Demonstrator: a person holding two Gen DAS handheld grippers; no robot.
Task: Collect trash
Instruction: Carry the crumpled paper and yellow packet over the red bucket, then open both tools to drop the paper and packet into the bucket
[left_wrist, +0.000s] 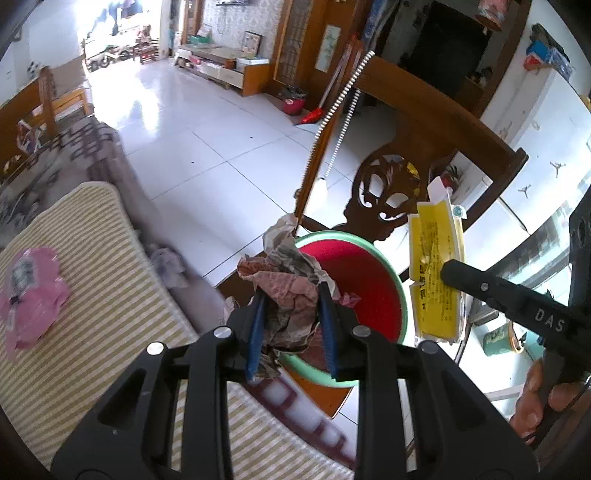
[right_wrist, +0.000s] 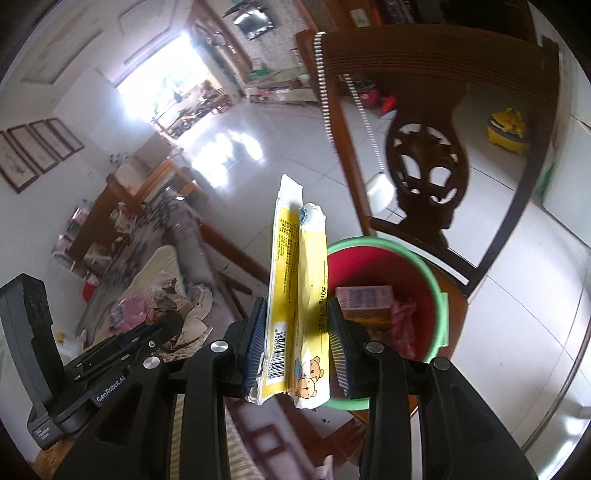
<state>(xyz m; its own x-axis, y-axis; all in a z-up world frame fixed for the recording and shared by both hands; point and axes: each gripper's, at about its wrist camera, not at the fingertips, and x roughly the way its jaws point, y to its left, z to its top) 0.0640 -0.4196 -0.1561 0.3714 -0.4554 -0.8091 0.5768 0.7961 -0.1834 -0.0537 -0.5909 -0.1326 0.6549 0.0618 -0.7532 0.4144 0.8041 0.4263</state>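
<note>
The left gripper (left_wrist: 291, 325) squeezes a ball of crumpled newspaper (left_wrist: 291, 291) between its two blue pads (left_wrist: 256, 332). The paper sticks out past the tips and hangs over the near left edge of a red bucket (left_wrist: 364, 280) with a green rim. The right gripper (right_wrist: 297, 347) is clamped on a flat, squashed yellow box (right_wrist: 295, 295) with small print, a bar code and cartoon bears on it. The box stands up tall between the pads (right_wrist: 258, 339) and its far end pokes up past the bucket's left side. In the left wrist view the same yellow box shows on the right, just beside the bucket, pinched in the black tip of the right gripper, and a hand (left_wrist: 543, 402) wraps the handle low in the right corner. Inside the bucket lie a pink carton (right_wrist: 364, 297) and a bit of pink wrapper (right_wrist: 404, 325). The bucket sits on brown wood, just in front of a dark wooden chair (right_wrist: 428, 166) with a carved back. To the left is a cushion (left_wrist: 92, 306) with yellow and white stripes. A pink plastic bag (left_wrist: 31, 295) lies on it, far to the left. Beyond that is a grey patterned cloth (left_wrist: 70, 155). Farther off, the white tiled floor (left_wrist: 207, 147) shines. A red dustpan (left_wrist: 310, 116) rests by the far wall.
</note>
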